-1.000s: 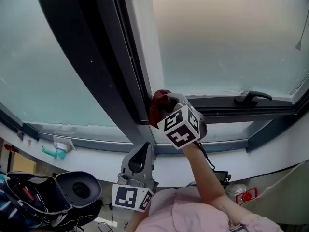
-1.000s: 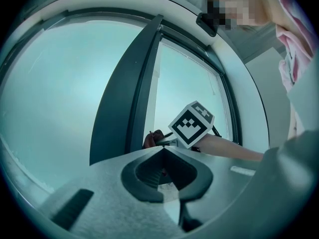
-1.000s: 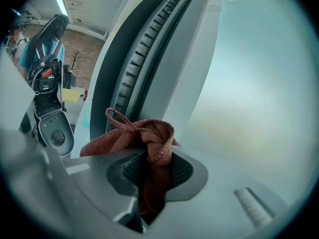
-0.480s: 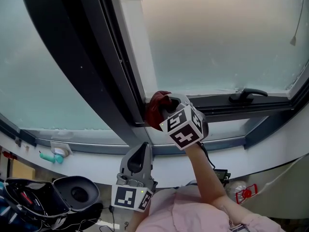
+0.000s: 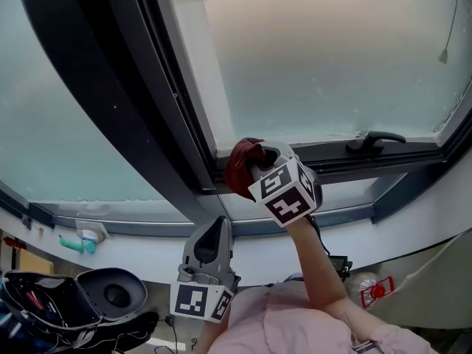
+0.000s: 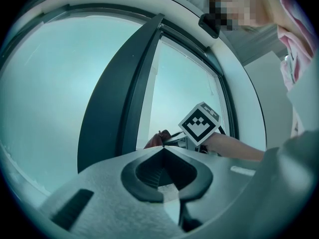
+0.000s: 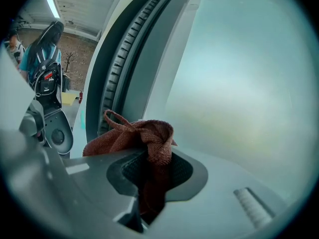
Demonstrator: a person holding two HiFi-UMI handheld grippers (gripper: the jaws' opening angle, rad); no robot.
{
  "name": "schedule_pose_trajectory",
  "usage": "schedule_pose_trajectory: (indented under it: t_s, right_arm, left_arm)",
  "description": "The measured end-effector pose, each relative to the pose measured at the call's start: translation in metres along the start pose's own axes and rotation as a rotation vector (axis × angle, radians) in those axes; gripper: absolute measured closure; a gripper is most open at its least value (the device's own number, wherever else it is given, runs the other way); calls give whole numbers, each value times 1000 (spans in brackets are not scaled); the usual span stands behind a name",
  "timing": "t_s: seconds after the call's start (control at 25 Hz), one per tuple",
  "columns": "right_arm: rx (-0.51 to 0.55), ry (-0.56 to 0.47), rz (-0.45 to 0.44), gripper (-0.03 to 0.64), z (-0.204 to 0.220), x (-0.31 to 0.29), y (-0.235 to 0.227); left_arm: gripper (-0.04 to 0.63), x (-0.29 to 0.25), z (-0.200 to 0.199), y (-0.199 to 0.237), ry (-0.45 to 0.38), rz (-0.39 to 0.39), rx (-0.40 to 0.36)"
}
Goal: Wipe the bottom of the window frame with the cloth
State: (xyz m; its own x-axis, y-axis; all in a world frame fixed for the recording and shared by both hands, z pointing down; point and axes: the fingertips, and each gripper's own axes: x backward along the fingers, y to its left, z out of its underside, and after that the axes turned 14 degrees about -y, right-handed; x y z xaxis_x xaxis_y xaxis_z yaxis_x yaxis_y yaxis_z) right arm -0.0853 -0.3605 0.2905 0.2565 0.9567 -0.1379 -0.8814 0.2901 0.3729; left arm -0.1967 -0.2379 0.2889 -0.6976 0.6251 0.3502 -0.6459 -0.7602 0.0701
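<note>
Frosted window (image 5: pixel 332 65) w/ dark frame (image 5: pixel 413 155), right hand-held gripper (image 5: pixel 256 162) clenched on red cloth (image 5: pixel 240 164) at frame's bottom corner, left hand-held gripper (image 5: pixel 217 226) closed, empty, held lower.

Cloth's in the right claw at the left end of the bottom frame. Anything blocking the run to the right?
Nothing stands between the cloth in the right claw and the bottom frame. Farther right, the window handle sits on that frame, so the wipe will likely have to work around it.
</note>
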Motion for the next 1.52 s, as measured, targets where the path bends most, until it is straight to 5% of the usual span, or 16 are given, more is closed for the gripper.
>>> schedule_pose_trajectory:
  t_s: [1.52]
  right_arm:
    - [-52, 24, 48, 543, 26, 34, -50]
  left_arm:
    - [597, -27, 9, -30, 10, 62, 11]
